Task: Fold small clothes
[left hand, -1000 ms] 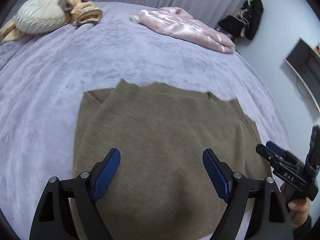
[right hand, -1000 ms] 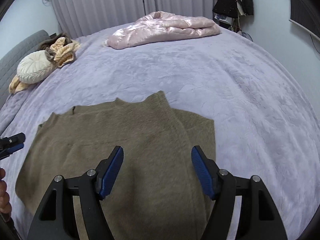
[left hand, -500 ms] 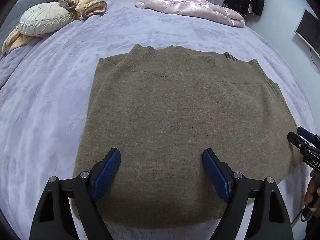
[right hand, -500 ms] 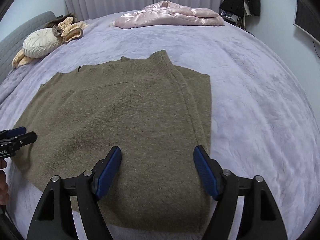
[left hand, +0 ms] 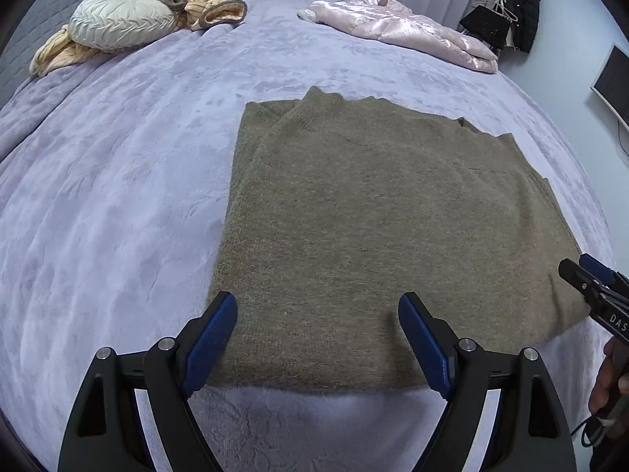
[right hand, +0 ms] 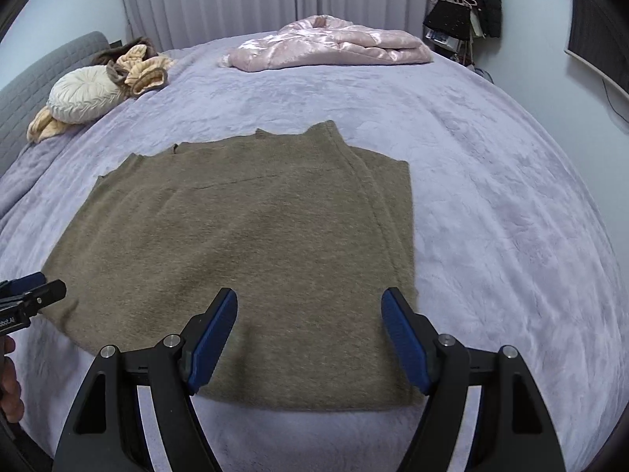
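Both grippers — left gripper and right gripper — hang wide and empty over the olive sweater's near hem; pinch both corners evenly before folding.

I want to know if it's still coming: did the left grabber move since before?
Yes. The left gripper now sits over the brown sweater's near hem; earlier it was further up the sweater.

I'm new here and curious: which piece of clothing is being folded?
Look at the wide lilac bed. Near its front edge lies a flat olive-brown knitted sweater. Unlike the shiny pink jacket and the round cream cushion at the far side, it is matte and spread out.
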`<state>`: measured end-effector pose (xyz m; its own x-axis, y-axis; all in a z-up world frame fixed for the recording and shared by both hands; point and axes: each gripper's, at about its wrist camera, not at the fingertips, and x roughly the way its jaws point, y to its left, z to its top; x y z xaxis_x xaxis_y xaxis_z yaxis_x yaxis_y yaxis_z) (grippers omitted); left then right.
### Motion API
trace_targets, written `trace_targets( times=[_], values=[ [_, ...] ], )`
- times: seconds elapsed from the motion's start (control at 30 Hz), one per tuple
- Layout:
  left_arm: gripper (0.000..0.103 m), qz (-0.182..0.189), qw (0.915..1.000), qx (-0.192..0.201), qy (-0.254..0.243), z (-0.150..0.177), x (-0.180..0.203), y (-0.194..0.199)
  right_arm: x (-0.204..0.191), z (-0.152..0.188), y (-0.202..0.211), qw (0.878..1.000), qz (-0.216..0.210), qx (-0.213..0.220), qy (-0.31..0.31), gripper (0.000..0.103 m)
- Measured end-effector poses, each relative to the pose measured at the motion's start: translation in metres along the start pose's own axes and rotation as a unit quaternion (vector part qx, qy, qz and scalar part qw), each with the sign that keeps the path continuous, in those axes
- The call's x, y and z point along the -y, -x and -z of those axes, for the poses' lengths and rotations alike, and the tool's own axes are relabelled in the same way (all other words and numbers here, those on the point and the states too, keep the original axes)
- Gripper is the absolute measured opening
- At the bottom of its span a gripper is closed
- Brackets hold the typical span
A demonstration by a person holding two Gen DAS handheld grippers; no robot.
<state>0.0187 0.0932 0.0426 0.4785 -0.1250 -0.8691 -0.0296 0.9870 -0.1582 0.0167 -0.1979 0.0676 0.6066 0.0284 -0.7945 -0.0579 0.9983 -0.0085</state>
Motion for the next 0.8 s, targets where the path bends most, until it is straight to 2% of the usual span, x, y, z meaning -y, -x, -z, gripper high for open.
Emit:
trace_targets(
  times=[0.1,0.13,0.17,0.2,0.27,0.37,0.47,0.6,0.63,0.67,0.77,0.8],
  values=[
    [0.085,-0.026,0.9993,-0.017,0.023,0.007,-0.018,-0.012,-0.001,0.005,-0.028,0.999,0.014,-0.035,0.002,0.079],
    [0.085,-0.015,0.9989,-0.023,0.038,0.010,-0.028,-0.012,0.004,0.008,-0.031,0.999,0.010,-0.039,-0.011,0.079],
    [0.085,0.019,0.9975,-0.026,0.063,0.014,-0.041,-0.010,0.011,0.010,-0.030,0.999,-0.002,-0.036,-0.029,0.080],
    [0.085,0.037,0.9956,-0.024,0.082,0.017,-0.052,-0.006,0.018,0.013,-0.027,0.999,-0.005,-0.034,-0.039,0.080],
    [0.085,0.062,0.9919,-0.016,0.109,0.020,-0.070,0.003,0.026,0.015,-0.017,0.998,0.014,-0.035,-0.044,0.080],
    [0.085,0.091,0.9871,-0.013,0.131,0.019,-0.084,0.009,0.040,0.014,0.005,0.997,0.013,-0.016,-0.073,0.081],
    [0.085,0.114,0.9835,-0.028,0.138,0.015,-0.084,0.000,0.038,0.005,0.018,0.997,0.018,-0.002,-0.070,0.082],
    [0.085,0.122,0.9853,-0.038,0.114,0.005,-0.065,-0.018,0.018,-0.008,0.026,0.999,-0.001,0.006,-0.049,0.082],
    [0.085,0.137,0.9833,-0.039,0.113,0.004,-0.063,-0.022,0.010,-0.011,0.026,0.999,-0.008,0.005,-0.041,0.082],
    [0.085,0.167,0.9781,-0.041,0.118,0.002,-0.062,-0.026,0.004,-0.014,0.026,0.999,-0.010,0.005,-0.034,0.082],
    [0.100,0.230,0.9634,-0.039,0.132,0.003,-0.065,-0.035,-0.019,-0.024,0.024,1.000,-0.017,0.001,-0.008,0.082],
    [0.100,0.240,0.9606,-0.034,0.135,0.005,-0.068,-0.035,-0.027,-0.029,0.023,1.000,-0.023,0.000,-0.001,0.082]
  ],
)
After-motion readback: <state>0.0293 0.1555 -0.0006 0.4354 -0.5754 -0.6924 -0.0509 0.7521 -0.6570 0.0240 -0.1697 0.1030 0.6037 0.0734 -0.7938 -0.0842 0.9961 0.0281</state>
